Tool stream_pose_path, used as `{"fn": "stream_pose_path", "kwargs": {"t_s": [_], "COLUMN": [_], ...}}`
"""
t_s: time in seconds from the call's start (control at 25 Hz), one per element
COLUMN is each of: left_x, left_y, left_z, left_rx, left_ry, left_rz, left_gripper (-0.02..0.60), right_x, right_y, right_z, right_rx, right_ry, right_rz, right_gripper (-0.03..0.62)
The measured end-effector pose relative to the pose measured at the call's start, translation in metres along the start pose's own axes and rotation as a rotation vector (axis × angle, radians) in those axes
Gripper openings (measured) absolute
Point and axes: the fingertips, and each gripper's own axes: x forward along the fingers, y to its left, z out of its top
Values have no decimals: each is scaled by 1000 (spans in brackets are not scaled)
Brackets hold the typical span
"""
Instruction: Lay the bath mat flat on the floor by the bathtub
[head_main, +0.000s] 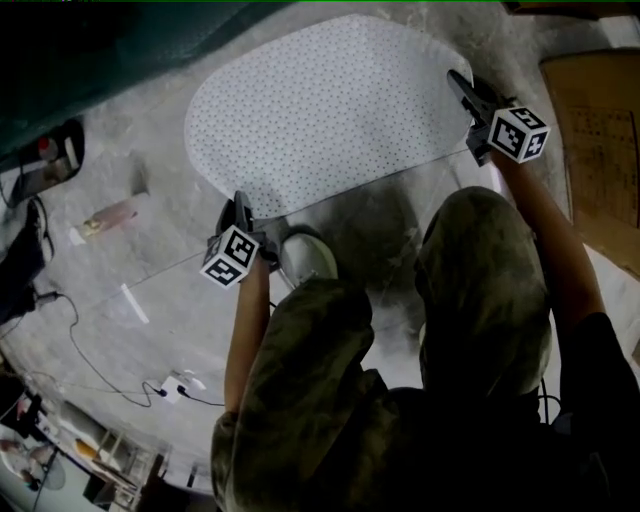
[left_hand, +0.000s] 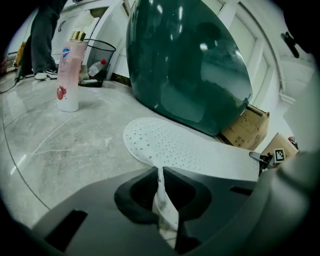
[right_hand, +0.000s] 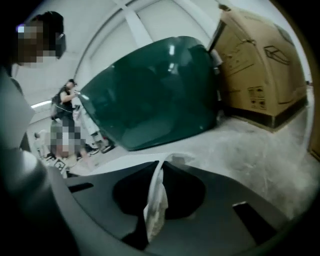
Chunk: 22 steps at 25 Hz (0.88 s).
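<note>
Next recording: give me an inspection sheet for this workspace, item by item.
Surface: grey mottled stone floor.
Job's things: white perforated oval bath mat spread beside the dark green bathtub, near edge pinched.
Clutter: pink plastic bottle, black wire-mesh bin.
Grippers: left hand-held gripper and right hand-held gripper, both shut on the mat's edge.
Cables: thin black cable with a white plug on the floor.
Surroundings: brown cardboard boxes; a person standing behind.

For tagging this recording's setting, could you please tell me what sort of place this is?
Probably a staged bathroom corner inside a storeroom or lab: a dark green bathtub and a white bath mat on a marbled floor, yet cardboard boxes stand alongside.
</note>
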Motion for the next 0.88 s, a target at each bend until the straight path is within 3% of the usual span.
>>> {"fn": "stream_pose_path", "kwargs": {"t_s": [0.08, 0.16, 0.28, 0.44, 0.56, 0.68, 0.76, 0.88], "left_x": [-1, -3, -1, 9, 5, -3, 3, 27], "left_y": [0, 2, 7, 18, 41, 74, 90, 102], "left_z": [2, 2, 1, 6, 18, 41, 55, 57], "left_rx": [2, 3, 13, -57, -116, -71, -3, 102], "left_ry": [-1, 7, 14, -28, -102, -167, -145, -22], "left_rz": [-20, -45, -65, -62, 43, 213, 269, 274], "left_gripper": [46, 48, 68, 186, 218, 229, 230, 264], "right_x": [7, 17, 27, 25, 18, 14, 17, 21], "right_y": [36, 47, 21, -35, -57, -65, -64, -61], "right_z": [-7, -40, -73, -59, -60, -63, -62, -65], "right_rx": [-61, -103, -88, 82, 207, 226, 215, 189], "right_ry": [46, 170, 277, 203, 185, 194, 201, 222], "right_rz": [99, 111, 14, -168, -219, -239, -240, -237], "right_gripper": [37, 37, 38, 38, 37, 38, 38, 37]}}
